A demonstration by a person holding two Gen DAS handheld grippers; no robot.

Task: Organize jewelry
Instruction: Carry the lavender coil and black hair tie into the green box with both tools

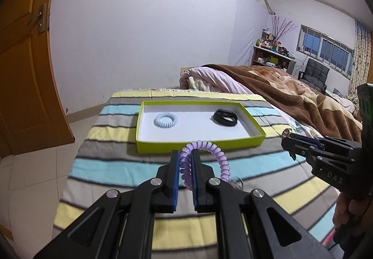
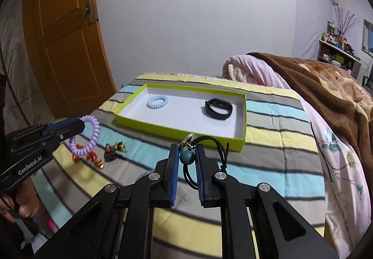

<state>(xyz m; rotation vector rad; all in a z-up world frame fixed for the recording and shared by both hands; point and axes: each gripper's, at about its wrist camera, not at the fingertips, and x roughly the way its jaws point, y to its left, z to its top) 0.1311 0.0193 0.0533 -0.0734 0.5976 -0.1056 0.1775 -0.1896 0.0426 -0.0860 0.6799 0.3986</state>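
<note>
My left gripper (image 1: pixel 185 154) is shut on a purple spiral hair tie (image 1: pixel 211 155), held above the striped cloth just short of the green tray (image 1: pixel 200 143). From the right wrist view the same left gripper (image 2: pixel 80 125) carries the purple tie (image 2: pixel 89 138) at the left. My right gripper (image 2: pixel 187 148) is shut on a black cord bracelet with a teal bead (image 2: pixel 187 157) and a round metal charm (image 2: pixel 187 140). Inside the tray (image 2: pixel 177 129) lie a pale blue spiral tie (image 2: pixel 157 101) and a black band (image 2: pixel 218 108).
Gold and red trinkets (image 2: pixel 114 150) lie on the striped cloth (image 2: pixel 268 142) left of my right gripper. A bed with a brown blanket (image 2: pixel 326 86) rises at the right. A wooden door (image 2: pixel 65 37) stands at the left. A hand (image 2: pixel 25 203) grips the left tool.
</note>
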